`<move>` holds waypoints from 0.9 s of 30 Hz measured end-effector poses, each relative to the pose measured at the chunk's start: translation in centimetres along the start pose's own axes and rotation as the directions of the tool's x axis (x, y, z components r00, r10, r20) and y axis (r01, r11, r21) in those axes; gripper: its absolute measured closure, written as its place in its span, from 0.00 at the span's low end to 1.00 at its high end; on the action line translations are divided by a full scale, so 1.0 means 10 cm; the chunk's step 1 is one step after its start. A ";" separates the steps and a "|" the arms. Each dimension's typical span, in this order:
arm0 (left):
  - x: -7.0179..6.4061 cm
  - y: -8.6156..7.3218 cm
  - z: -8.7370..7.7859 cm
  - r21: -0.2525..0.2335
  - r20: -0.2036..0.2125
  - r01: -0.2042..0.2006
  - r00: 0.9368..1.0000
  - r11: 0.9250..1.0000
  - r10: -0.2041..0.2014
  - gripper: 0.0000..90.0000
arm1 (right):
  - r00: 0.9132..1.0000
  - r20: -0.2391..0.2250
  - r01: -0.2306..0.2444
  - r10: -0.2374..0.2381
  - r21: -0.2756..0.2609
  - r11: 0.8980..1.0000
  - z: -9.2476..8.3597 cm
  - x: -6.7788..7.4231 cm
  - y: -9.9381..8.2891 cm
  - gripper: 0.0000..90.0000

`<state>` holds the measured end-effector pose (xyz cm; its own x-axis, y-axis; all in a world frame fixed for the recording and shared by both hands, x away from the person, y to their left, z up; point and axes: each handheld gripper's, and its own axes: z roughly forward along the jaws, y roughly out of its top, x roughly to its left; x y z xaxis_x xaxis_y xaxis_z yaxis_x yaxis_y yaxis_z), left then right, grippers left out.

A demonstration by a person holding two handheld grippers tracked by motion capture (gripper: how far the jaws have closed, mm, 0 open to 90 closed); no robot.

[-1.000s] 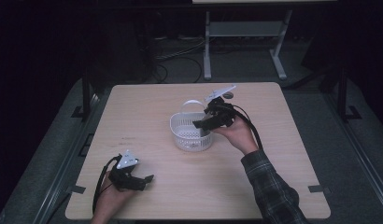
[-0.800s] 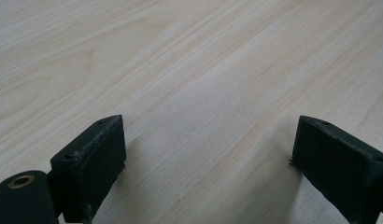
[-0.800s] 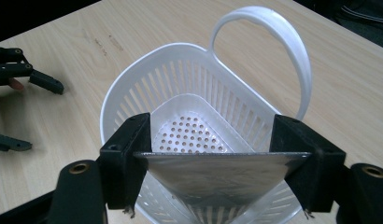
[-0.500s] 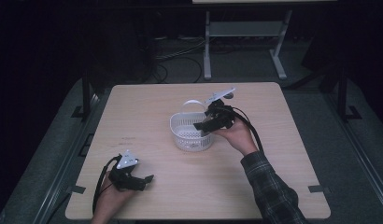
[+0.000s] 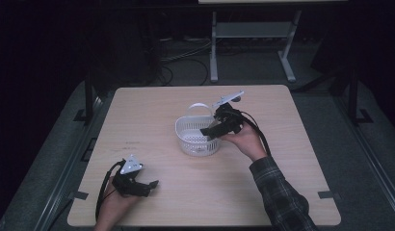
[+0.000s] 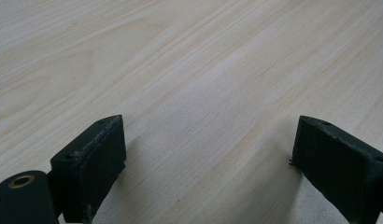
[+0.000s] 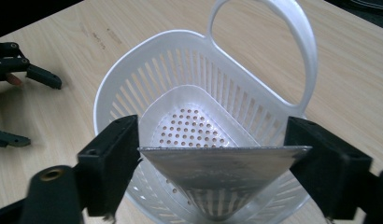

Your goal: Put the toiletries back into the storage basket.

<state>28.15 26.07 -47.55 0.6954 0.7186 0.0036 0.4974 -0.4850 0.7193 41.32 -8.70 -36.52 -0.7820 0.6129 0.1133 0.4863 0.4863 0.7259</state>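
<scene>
A white slotted plastic basket (image 5: 193, 139) with a loop handle (image 7: 301, 46) stands mid-table. My right gripper (image 5: 216, 129) hovers at the basket's right rim (image 7: 133, 65), shut on a shiny perforated metal scoop (image 7: 199, 130). It grips the scoop by the two ends of its flat edge, with the bowl hanging down inside the basket. My left gripper (image 5: 148, 186) rests low over bare wood near the table's front left. It is open, with nothing between its black pads (image 6: 94, 161).
The light wooden table (image 5: 292, 159) has bare room left, right and in front of the basket. The left gripper (image 7: 28, 105) appears far off in the right gripper view. A metal stand (image 5: 215, 43) and cables lie on the dark floor beyond the far edge.
</scene>
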 end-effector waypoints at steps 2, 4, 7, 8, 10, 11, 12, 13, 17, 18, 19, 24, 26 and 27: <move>0.00 0.00 0.00 0.000 -0.001 0.000 1.000 1.000 0.000 0.10 | 1.000 0.005 -0.002 0.002 -0.011 1.000 -0.05 0.00 0.00 0.17; 0.00 0.00 0.00 0.000 -0.001 0.000 1.000 1.000 0.000 0.10 | 1.000 0.005 -0.007 0.007 -0.022 1.000 -0.09 0.01 -0.01 0.17; 0.00 0.00 0.00 0.001 -0.002 0.000 1.000 1.000 0.000 0.10 | 1.000 0.020 -0.009 0.010 -0.033 0.999 -0.17 0.01 -0.02 0.16; 0.00 0.00 0.00 0.000 -0.002 0.000 1.000 1.000 0.000 0.10 | 1.000 0.024 -0.009 0.009 -0.036 0.999 -0.19 0.00 -0.02 0.16; 0.00 0.00 0.00 0.000 -0.001 0.000 1.000 1.000 0.000 0.10 | 1.000 0.026 -0.013 0.014 -0.042 0.999 -0.25 -0.01 -0.04 0.16; 0.00 0.00 0.00 0.001 -0.001 0.000 1.000 1.000 0.000 0.10 | 0.999 0.029 -0.015 0.016 -0.047 0.999 -0.27 -0.02 -0.05 0.16; 0.00 0.00 0.00 0.000 -0.002 0.000 1.000 1.000 0.000 0.10 | 0.999 0.032 -0.019 0.021 -0.047 0.999 -0.30 -0.03 -0.06 0.16; 0.00 0.00 0.00 0.001 -0.002 0.000 1.000 1.000 0.000 0.10 | 0.999 0.033 -0.025 0.027 -0.048 0.999 -0.32 -0.03 -0.08 0.16; 0.00 0.00 0.00 0.000 -0.002 -0.002 1.000 1.000 0.002 0.10 | 0.998 0.043 -0.032 0.034 -0.059 0.998 -0.42 -0.04 -0.15 0.16; 0.00 0.00 0.00 0.001 -0.002 -0.002 1.000 1.000 0.002 0.10 | 0.998 0.044 -0.032 0.034 -0.059 0.998 -0.44 -0.04 -0.16 0.16; 0.00 0.00 0.00 0.000 -0.002 -0.002 1.000 1.000 0.002 0.10 | 0.998 0.048 -0.032 0.035 -0.061 0.998 -0.47 -0.04 -0.19 0.16; 0.00 0.00 0.00 0.001 -0.002 -0.002 1.000 1.000 0.002 0.10 | 0.998 0.055 -0.038 0.042 -0.062 0.997 -0.56 -0.05 -0.27 0.15; 0.00 0.00 0.00 0.001 -0.002 -0.002 1.000 1.000 0.002 0.10 | 0.997 0.058 -0.046 0.050 -0.061 0.997 -0.59 -0.05 -0.31 0.15; 0.00 0.00 0.00 0.001 -0.002 -0.002 1.000 1.000 0.002 0.10 | 0.997 0.059 -0.048 0.052 -0.059 0.997 -0.60 -0.06 -0.33 0.15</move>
<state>28.15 26.08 -47.54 0.6954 0.7186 0.0069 0.4962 -0.4872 0.7186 37.84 -14.41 -34.95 -0.7315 0.6729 0.1102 0.4996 0.4189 0.7582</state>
